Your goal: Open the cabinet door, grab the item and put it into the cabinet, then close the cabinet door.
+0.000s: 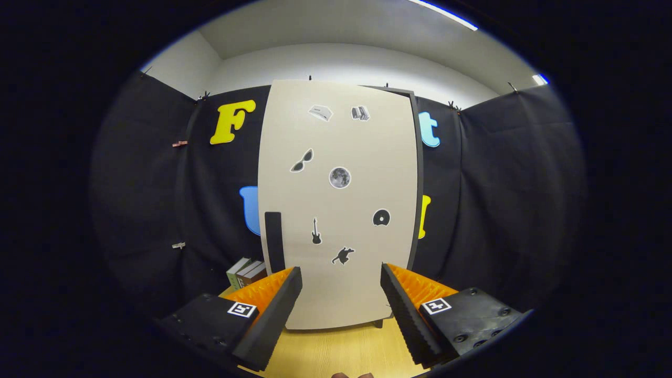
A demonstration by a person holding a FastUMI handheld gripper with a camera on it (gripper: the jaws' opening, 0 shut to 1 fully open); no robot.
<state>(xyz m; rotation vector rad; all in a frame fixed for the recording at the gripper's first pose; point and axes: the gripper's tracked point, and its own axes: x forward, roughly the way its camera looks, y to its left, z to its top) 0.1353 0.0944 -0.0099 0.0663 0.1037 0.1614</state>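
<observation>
A tall beige cabinet [338,205] with a black frame stands on the wooden table, straight ahead of the fingers. Its door is closed and carries several small black stickers. A black vertical handle [274,241] sits along the door's left edge, just above the left fingertip. My gripper [341,275] is open, its fingers spread wide with only air between them, a short way in front of the door. To the left of the cabinet lies a small stack of books [245,273], partly hidden behind the left finger.
The light wooden table [341,349] runs under the fingers up to the cabinet's base. Black cloth walls close in behind and on both sides of the cabinet.
</observation>
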